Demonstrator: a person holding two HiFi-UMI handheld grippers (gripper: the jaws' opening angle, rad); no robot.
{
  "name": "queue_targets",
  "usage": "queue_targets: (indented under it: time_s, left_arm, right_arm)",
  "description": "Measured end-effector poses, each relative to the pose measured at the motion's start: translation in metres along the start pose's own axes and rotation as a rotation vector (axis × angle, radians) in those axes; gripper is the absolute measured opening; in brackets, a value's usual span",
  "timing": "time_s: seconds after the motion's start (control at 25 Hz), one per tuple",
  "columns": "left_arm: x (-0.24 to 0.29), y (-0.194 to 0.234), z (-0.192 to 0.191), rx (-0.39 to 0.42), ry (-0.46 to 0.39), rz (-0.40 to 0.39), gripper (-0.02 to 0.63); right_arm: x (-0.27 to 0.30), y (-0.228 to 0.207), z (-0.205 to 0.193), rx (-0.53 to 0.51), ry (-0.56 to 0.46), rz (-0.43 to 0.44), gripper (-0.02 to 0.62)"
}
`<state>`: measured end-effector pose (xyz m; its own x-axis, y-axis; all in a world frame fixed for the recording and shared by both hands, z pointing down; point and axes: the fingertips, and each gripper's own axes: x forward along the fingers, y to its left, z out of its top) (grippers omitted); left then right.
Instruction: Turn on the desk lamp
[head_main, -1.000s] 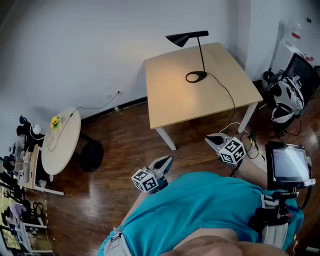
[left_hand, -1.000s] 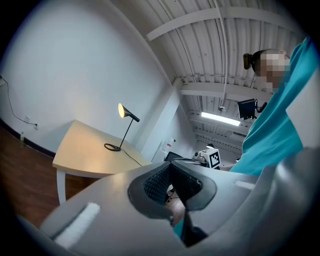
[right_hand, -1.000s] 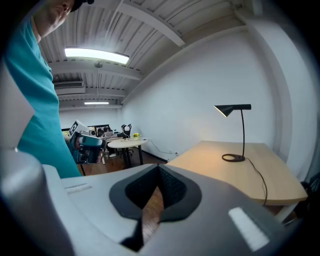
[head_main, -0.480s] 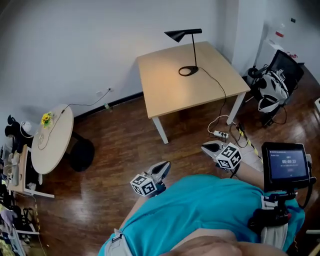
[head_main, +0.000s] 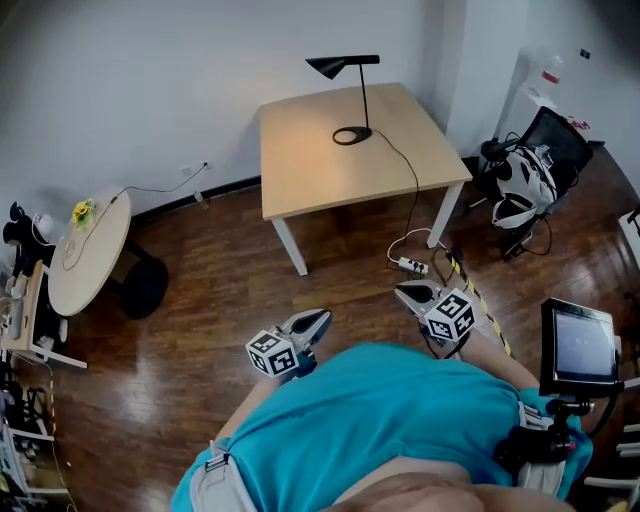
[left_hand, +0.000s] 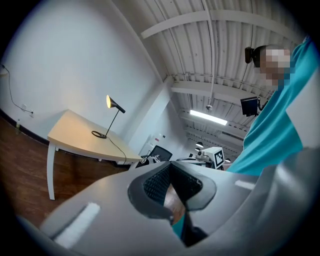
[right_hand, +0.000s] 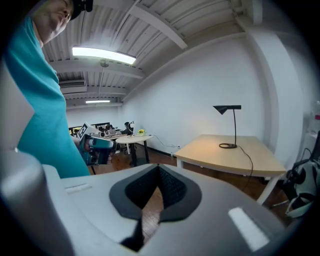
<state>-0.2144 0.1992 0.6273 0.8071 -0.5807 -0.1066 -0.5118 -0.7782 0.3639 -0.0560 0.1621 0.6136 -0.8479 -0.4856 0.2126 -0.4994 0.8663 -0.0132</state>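
Observation:
A black desk lamp (head_main: 352, 100) stands at the far side of a pale wooden table (head_main: 310, 175), with a warm glow on the tabletop under its shade. Its cord runs off the table's right edge. The lamp (left_hand: 111, 117) shows far off in the left gripper view, its shade bright inside, and the lamp (right_hand: 231, 125) also shows in the right gripper view. My left gripper (head_main: 318, 320) and right gripper (head_main: 403, 291) are held close to the person's body, well short of the table. Both are shut with nothing between the jaws.
A power strip (head_main: 410, 265) and cables lie on the wooden floor by the table's near right leg. A black chair with gear (head_main: 520, 180) stands at the right. A round white table (head_main: 88, 250) is at the left. A small screen (head_main: 580, 345) sits at the person's right hip.
The head view has pulled back and turned: the table and lamp have slid left and look farther off. Both grippers stay shut near the body.

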Motion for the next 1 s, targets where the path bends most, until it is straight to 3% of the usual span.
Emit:
queue_targets:
  time_s: [0.12,0.28,0.4,0.52,0.72,1.0]
  left_arm:
    - [0.044,-0.047,-0.027,-0.034,0.016,0.014,0.000]
    - [0.098,-0.092,-0.063,0.004,0.080,0.020,0.000]
    - [0.111,-0.114,-0.083,0.009,0.079,0.064,0.000]
    - [0.103,-0.121,-0.085,0.008,0.052,0.090,0.000]
    - [0.060,-0.134,-0.075,0.066,0.034,0.057,0.000]
    - [-0.026,-0.133,-0.089,0.030,0.004,0.065,0.000]
  right_arm:
    - [-0.062,-0.021,-0.022,0.021,-0.021,-0.003,0.003]
    - [-0.117,-0.059,-0.057,0.095,-0.034,0.012,0.002]
    - [-0.142,-0.065,-0.082,0.130,-0.039,0.040,0.003]
    - [-0.142,-0.045,-0.083,0.105,-0.052,0.084,0.003]
    - [-0.130,0.008,-0.068,0.086,-0.045,0.106,0.003]
    - [-0.090,0.103,-0.086,0.154,-0.003,0.164,0.002]
